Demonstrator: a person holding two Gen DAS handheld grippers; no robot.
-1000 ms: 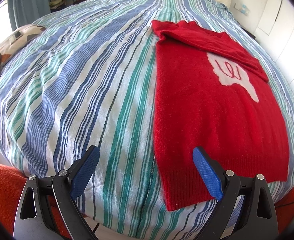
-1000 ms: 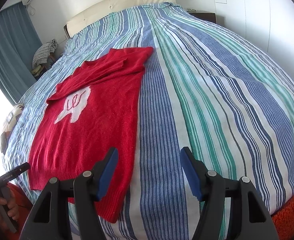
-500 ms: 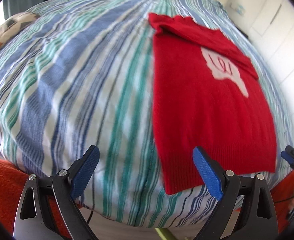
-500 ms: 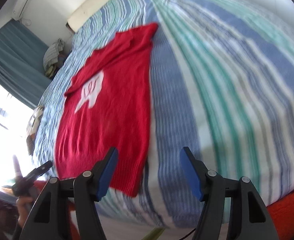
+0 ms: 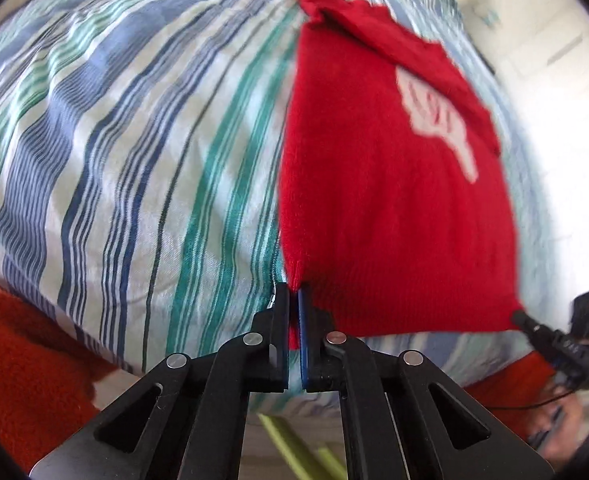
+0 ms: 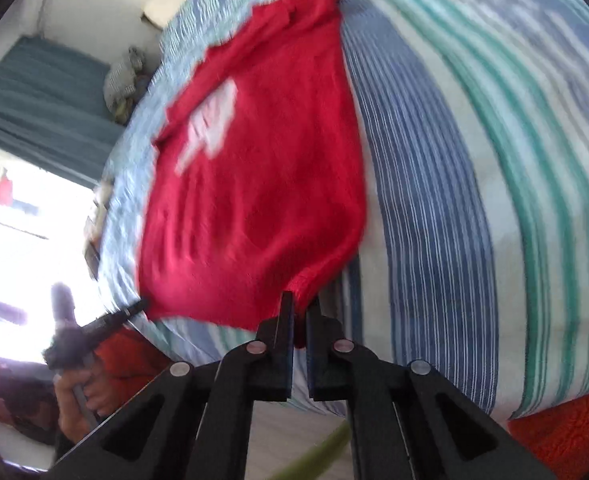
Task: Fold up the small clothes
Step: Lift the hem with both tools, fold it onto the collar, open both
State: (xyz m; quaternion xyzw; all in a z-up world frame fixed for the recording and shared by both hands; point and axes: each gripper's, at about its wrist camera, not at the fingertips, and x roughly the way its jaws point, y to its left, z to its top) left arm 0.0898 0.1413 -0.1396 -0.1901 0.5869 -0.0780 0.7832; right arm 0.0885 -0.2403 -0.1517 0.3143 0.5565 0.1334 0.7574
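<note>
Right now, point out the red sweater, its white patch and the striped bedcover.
red sweater (image 5: 394,240), left wrist view, plain knit in mid body.
white patch (image 5: 434,120), left wrist view, middle of the pale motif.
striped bedcover (image 6: 474,180), right wrist view, bare stripes right of the sweater.

the left gripper (image 5: 293,300) is clamped on the near left hem corner of a red sweater (image 5: 378,208) lying flat on a striped bed (image 5: 134,120). the sweater bears a white motif (image 5: 438,120). at far right, the right gripper (image 5: 522,319) pinches the other hem corner.
</note>
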